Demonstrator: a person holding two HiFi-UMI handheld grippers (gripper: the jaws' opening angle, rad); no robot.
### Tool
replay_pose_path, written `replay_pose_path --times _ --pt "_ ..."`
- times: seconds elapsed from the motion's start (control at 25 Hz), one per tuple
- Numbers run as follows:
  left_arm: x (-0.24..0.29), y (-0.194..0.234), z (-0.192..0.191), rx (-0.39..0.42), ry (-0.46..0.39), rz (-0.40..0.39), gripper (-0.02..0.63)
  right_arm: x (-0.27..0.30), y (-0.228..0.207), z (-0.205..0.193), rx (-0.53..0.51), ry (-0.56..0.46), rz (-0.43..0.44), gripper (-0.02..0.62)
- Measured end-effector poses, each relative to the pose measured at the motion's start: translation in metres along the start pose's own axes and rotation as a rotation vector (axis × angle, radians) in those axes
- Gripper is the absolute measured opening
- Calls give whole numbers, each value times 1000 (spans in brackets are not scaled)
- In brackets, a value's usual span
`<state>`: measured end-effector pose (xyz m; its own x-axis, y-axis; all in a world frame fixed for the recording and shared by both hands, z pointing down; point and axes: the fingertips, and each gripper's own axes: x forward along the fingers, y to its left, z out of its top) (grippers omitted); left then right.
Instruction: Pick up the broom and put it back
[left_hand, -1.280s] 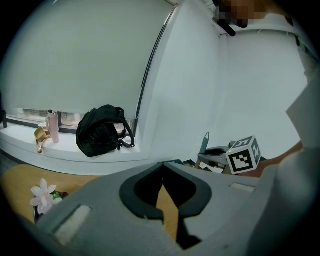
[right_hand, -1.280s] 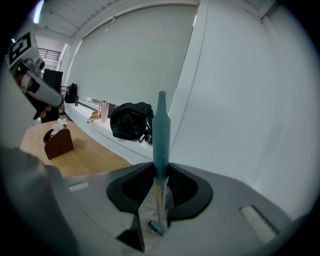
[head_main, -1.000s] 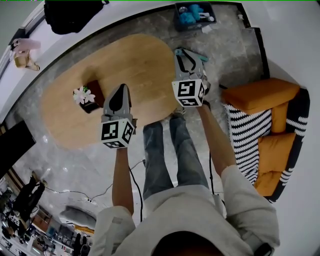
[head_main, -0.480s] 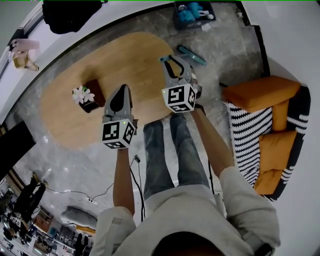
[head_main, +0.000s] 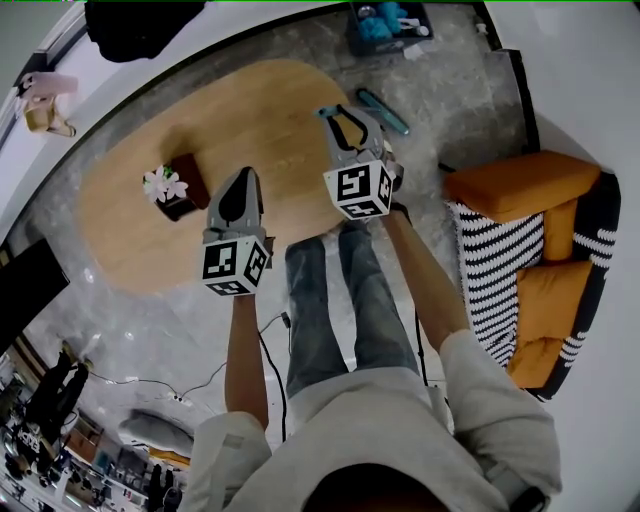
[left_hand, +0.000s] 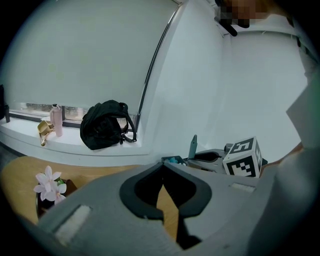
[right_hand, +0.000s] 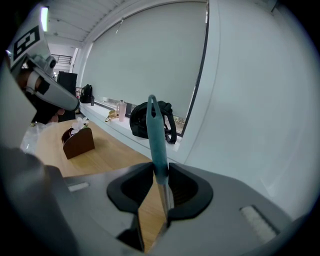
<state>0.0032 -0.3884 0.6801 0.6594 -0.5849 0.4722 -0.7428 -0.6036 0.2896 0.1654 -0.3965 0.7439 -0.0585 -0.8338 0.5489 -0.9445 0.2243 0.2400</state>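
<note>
An oval wooden table (head_main: 250, 120) stands on a grey marble floor (head_main: 130, 320). At the right sits an orange sofa (head_main: 520, 185) with a black-and-white striped throw (head_main: 495, 270). On the far side, a pale roller blind (left_hand: 75, 55) covers the window above a white sill (left_hand: 20, 132) bearing a black backpack (left_hand: 106, 125).

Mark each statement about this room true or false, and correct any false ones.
1. The right hand-held gripper is shut on the broom, gripping its teal handle. True.
2. The left hand-held gripper holds the flower box. False: nothing is between its jaws, and the flower box stands on the table.
3. A black bag sits on the window ledge. True.
4. The sofa has green cushions. False: the cushions are orange, with a black-and-white striped cover beside them.
</note>
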Motion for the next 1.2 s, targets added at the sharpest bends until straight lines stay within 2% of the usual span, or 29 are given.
replay_pose_path --times 0.32,0.68,1.0,1.2 --pt "-2 0 1 -4 -9 2 5 3 7 0 -20 7 24 107" --pt "-2 2 5 -3 -15 8 5 2 4 1 10 1 37 189" --pt "1 -4 15 9 -24 3 5 -17 -14 -5 52 -2 16 190" --pt "5 -13 21 24 -28 -3 5 -37 -33 -15 123 -4 -17 174"
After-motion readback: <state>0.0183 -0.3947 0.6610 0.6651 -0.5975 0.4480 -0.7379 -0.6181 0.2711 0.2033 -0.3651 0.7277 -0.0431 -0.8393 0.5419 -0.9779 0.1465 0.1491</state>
